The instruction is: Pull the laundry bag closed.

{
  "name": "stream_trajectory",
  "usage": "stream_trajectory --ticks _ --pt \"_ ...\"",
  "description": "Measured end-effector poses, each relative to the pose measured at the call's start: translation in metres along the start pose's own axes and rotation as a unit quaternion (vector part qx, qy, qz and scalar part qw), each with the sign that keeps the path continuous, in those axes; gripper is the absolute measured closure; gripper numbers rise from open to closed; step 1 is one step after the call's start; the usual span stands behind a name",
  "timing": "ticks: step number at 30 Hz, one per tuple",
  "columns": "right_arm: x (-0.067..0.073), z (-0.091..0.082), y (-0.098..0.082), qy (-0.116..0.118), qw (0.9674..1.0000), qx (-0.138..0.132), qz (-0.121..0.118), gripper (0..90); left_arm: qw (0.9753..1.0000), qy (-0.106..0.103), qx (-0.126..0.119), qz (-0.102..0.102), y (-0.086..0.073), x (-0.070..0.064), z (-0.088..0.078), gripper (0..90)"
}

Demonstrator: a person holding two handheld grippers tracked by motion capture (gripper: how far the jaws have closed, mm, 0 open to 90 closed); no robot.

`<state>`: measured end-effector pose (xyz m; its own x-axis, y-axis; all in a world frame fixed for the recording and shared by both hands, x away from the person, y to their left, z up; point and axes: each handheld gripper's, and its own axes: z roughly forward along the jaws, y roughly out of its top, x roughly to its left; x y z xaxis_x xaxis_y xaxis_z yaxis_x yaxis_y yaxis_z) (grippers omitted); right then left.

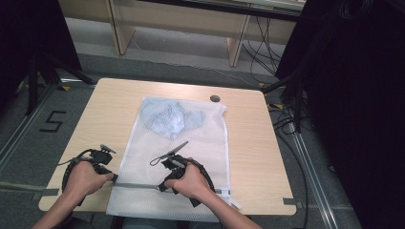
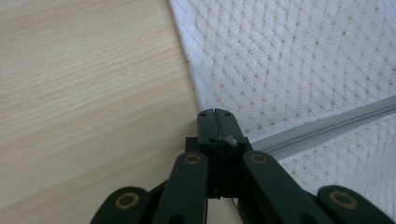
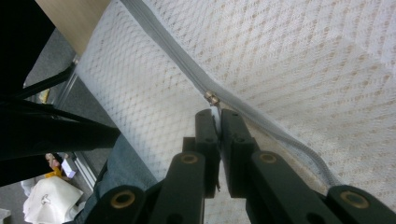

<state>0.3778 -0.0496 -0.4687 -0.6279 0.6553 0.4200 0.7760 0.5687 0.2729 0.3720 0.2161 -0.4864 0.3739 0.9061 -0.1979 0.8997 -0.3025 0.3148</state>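
At the left edge of the white mesh laundry bag [image 1: 191, 157], the left gripper [image 1: 112, 177] has its 2 jaws pressed together on the bag's corner, right where the grey zipper [image 2: 327, 126] begins; in the left gripper view a scrap of white fabric peeks out between the closed tips, with bare wooden table [image 2: 84, 93] beside it. The bag lies flat down the middle of the table, its near end draping over the front edge, and a pale blue garment [image 1: 167, 118] sits inside at the far end. Moving right along the zipper, the right gripper [image 3: 215, 113] is clamped on the small white pull tab just behind the metal slider [image 3: 212, 98], part of the way along the track. The step in hand looks like running the slider along the zipper while the other end is anchored. To do it well, the left grip should hold firm and pull gently away so the tape stays taut and straight; the right should draw the tab in line with the track, low and parallel to the table, not lifting or twisting, since loose mesh could bunch into the slider. Further right, the rest of the zipper reaches toward the bag's far side seam.
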Motion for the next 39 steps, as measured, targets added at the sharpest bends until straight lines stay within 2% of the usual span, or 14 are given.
stream_trajectory --ticks 1,2,9,10,11,12,13,16,18,25,29,36,39 --pt "0.0015 -0.0010 -0.0003 0.000 0.9999 0.006 0.014 87.0 1.0000 0.000 0.000 0.000 0.0000 0.0000 0.0000 89.8" --pt "0.0020 -0.0017 -0.0004 -0.002 0.9998 0.009 0.017 87.0 1.0000 0.000 0.000 0.000 0.0000 0.0001 -0.0001 89.8" --pt "0.0009 -0.0021 -0.0012 0.003 0.9999 0.005 0.010 87.0 1.0000 0.000 0.000 0.001 0.0000 0.0004 -0.0001 89.8" --pt "0.0005 -0.0018 -0.0026 0.002 0.9999 0.002 0.017 87.0 1.0000 0.000 0.000 0.000 0.0001 0.0002 -0.0001 89.8" --pt "-0.0001 -0.0023 -0.0028 -0.005 0.9999 0.004 0.015 87.0 1.0000 0.000 0.000 0.000 0.0001 0.0002 -0.0001 89.8" --pt "-0.0010 -0.0022 -0.0031 0.000 1.0000 0.000 0.009 87.0 1.0000 0.000 0.000 0.000 0.0000 0.0001 -0.0001 89.8" --pt "-0.0002 -0.0031 -0.0032 0.006 0.9999 0.003 0.012 87.0 1.0000 0.000 0.000 0.000 0.0000 0.0001 -0.0001 89.8" --pt "-0.0003 -0.0047 -0.0039 -0.002 0.9997 0.009 0.021 87.0 1.0000 0.000 0.000 -0.001 0.0000 -0.0001 0.0000 89.9" --pt "-0.0018 -0.0051 -0.0041 -0.002 0.9999 0.006 0.013 86.9 1.0000 0.001 0.000 -0.001 0.0000 -0.0002 0.0000 89.8" --pt "-0.0038 -0.0070 -0.0064 -0.005 0.9998 0.004 0.018 87.0 1.0000 0.000 0.000 -0.001 0.0000 -0.0002 0.0000 89.8" --pt "-0.0049 -0.0071 -0.0070 -0.006 0.9999 0.002 0.013 87.0 1.0000 0.000 0.000 0.000 0.0000 -0.0001 0.0000 89.8" --pt "-0.0040 -0.0091 -0.0074 -0.005 0.9998 0.009 0.018 87.0 1.0000 0.000 0.000 0.004 0.0001 0.0004 0.0000 89.8" --pt "-0.0026 -0.0088 -0.0075 -0.005 0.9997 0.008 0.024 87.0 1.0000 0.001 0.000 -0.001 0.0000 -0.0004 0.0000 89.8"
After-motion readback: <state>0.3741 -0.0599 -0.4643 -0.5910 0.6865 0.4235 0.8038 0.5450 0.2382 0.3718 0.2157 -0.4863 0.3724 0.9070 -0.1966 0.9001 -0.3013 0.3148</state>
